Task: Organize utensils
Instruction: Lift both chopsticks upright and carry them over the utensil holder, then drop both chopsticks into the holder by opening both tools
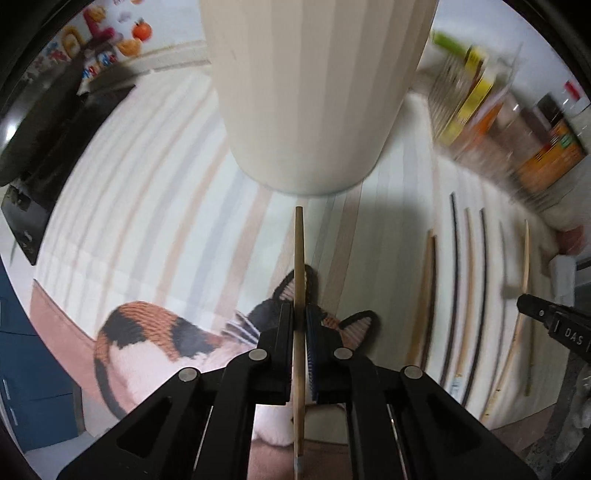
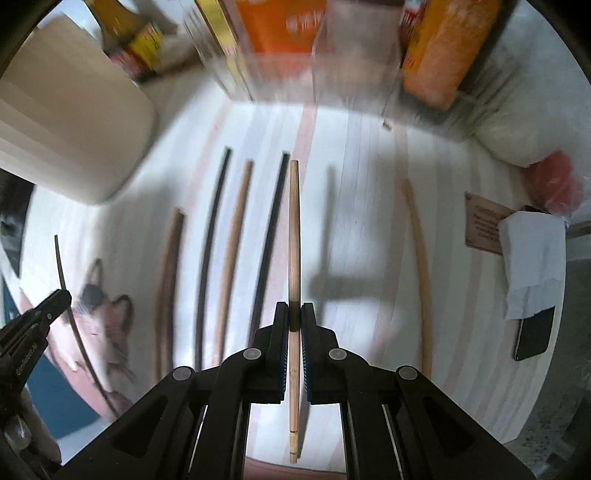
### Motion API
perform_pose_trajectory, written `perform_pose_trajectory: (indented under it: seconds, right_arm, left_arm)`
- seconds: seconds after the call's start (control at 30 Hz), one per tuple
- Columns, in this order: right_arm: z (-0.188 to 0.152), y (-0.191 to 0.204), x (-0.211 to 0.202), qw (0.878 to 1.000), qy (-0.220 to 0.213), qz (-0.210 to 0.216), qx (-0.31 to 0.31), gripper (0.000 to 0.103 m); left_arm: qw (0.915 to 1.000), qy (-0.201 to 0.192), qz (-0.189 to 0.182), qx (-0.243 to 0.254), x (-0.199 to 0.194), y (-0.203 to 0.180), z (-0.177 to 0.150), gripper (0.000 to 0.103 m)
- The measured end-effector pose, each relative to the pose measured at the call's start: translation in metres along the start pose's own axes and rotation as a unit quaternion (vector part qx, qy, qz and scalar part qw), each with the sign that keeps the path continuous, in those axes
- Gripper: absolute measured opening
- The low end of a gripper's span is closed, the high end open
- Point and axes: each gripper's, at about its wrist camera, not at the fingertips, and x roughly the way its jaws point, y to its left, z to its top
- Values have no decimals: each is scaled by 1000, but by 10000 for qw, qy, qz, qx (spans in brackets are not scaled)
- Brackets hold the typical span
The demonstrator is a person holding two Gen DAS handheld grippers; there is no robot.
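My left gripper (image 1: 300, 314) is shut on a light wooden chopstick (image 1: 299, 258) that points at the base of a cream ribbed holder (image 1: 306, 92) just ahead. My right gripper (image 2: 294, 314) is shut on another light wooden chopstick (image 2: 294, 229), held above the striped mat (image 2: 362, 155). Several chopsticks, dark (image 2: 269, 236) and wooden (image 2: 234, 240), lie in a row on the mat under and left of it; one more (image 2: 419, 258) lies to its right. The left gripper shows at the left edge of the right wrist view (image 2: 55, 299).
Boxes and bottles (image 2: 280, 33) stand at the back of the mat. A cat-shaped mat (image 1: 162, 343) lies at the near left. A white tissue (image 2: 532, 258) and a phone (image 2: 533, 332) lie at the right. A black appliance (image 1: 55, 147) stands at the far left.
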Motion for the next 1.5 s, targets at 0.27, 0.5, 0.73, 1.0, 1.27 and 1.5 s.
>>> perform_pose_trajectory:
  seconds: [0.27, 0.5, 0.73, 1.0, 1.27, 1.5]
  right_arm:
    - [-15, 12, -67, 9923, -1171, 384, -95, 7]
    - [-2, 27, -150, 9674, -2343, 960, -92, 7]
    - [56, 75, -236, 9259, -3399, 1624, -263, 7]
    - [133, 130, -259, 9072, -3720, 1928, -388, 7]
    - [187, 176, -245, 8991, -3850, 1965, -688, 7]
    - [212, 210, -219, 8931, -3971, 1789, -1126, 7]
  left_arm:
    - [9963, -849, -98, -25, -74, 14, 7, 4]
    - [9799, -1944, -421, -119, -170, 18, 36, 4]
    - [9556, -2855, -674, -290, -250, 31, 106, 4]
    - [9469, -3154, -234, -580, -255, 56, 184, 4]
    - [9550, -2843, -101, -840, -217, 69, 218, 4]
    - [9636, -2417, -344, -1093, -187, 78, 226, 4]
